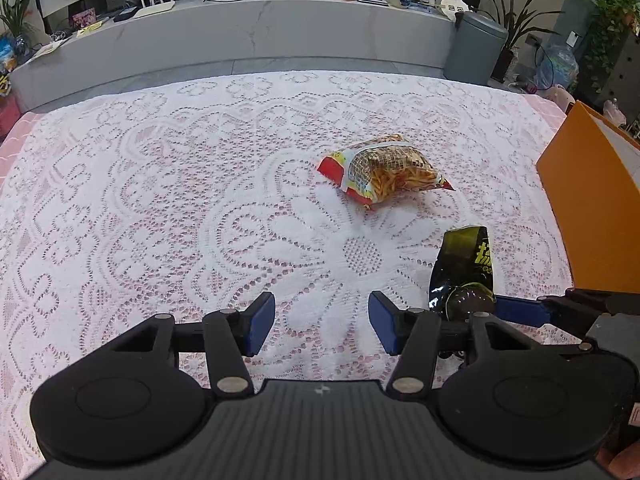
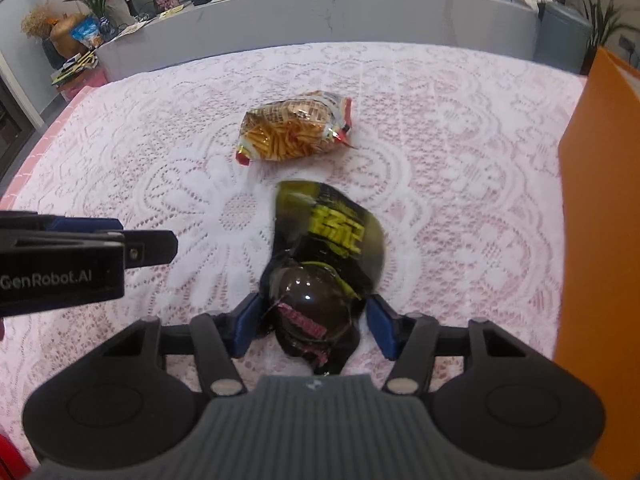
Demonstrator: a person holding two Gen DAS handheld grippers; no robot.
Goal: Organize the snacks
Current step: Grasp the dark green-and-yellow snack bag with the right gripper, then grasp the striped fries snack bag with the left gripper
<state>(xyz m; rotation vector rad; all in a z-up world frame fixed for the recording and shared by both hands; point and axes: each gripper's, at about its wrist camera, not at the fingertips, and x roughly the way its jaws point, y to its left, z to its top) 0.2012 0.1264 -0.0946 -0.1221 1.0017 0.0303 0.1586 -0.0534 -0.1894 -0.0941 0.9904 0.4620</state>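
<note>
Your right gripper [image 2: 312,328] straddles the lower end of the black snack bag [image 2: 324,264], which lies on the lace tablecloth [image 2: 160,160] just in front of you, its yellow lettering facing up. The jaws stand at a middling width with the bag between them; the left pad [image 2: 245,326] looks to be touching the foil, while the right one [image 2: 380,330] sits just clear of it, so treat this as a grip not yet made. Close evenly and let both pads meet the bag's bulging middle instead of its crimped edge (slick foil tends to slide out of a shallow pinch). Keep the fingertips just off the cloth so you don't snag the lace as you squeeze. Your left gripper [image 1: 322,326] hangs beside it to the left, moderately open and empty, with only tablecloth between its blue pads. Keep it out of the way, or ready to steady the bag if it twists. The second bag, the orange fries packet [image 2: 294,130], lies farther back toward the middle of the table, well apart from the black one. The orange box [image 2: 600,200] at the right edge is probably where the snacks go, so lift cleanly before swinging right.
</note>
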